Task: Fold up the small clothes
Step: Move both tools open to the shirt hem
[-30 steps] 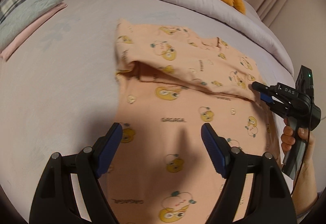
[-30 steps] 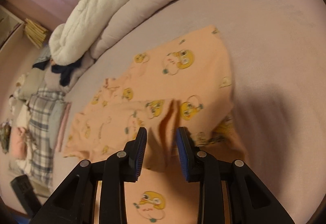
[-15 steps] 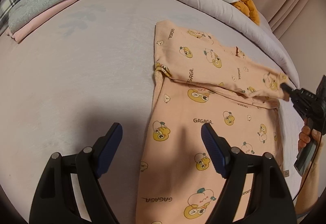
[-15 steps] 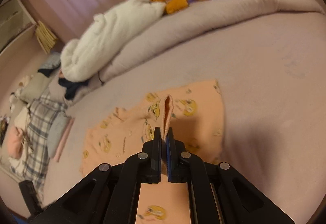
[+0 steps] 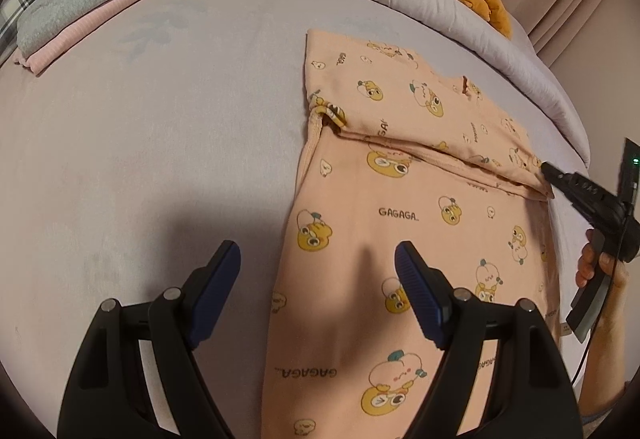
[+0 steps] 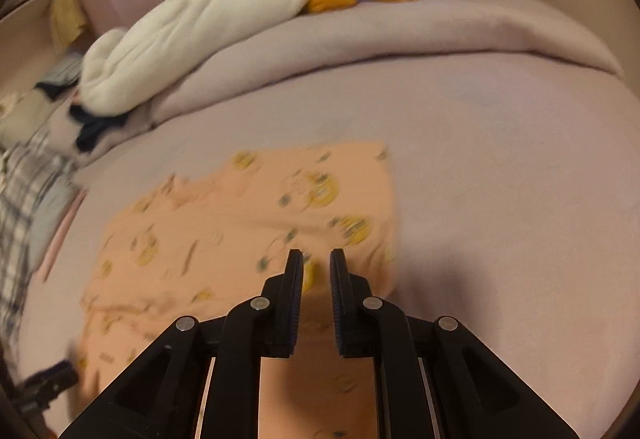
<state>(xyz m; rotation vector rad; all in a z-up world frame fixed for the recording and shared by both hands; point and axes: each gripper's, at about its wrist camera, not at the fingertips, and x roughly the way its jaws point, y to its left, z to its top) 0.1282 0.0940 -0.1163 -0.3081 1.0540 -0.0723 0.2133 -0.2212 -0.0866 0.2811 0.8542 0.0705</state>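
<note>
Over the peach garment (image 5: 420,223), left-wrist view: our left gripper (image 5: 318,271) hangs w/ fingers wide apart, nothing btwn them, probably waiting for the next fold. Garment lies flat on the bed (image 5: 160,139), top part folded down across it, duck prints and lettering. Our right gripper (image 5: 550,173) sits at the fold's end.

Right-wrist view: right gripper (image 6: 316,271) above the garment (image 6: 224,239), fingers opening, a narrow gap, no cloth btwn them, letting the fold lie. Blurred.
</note>
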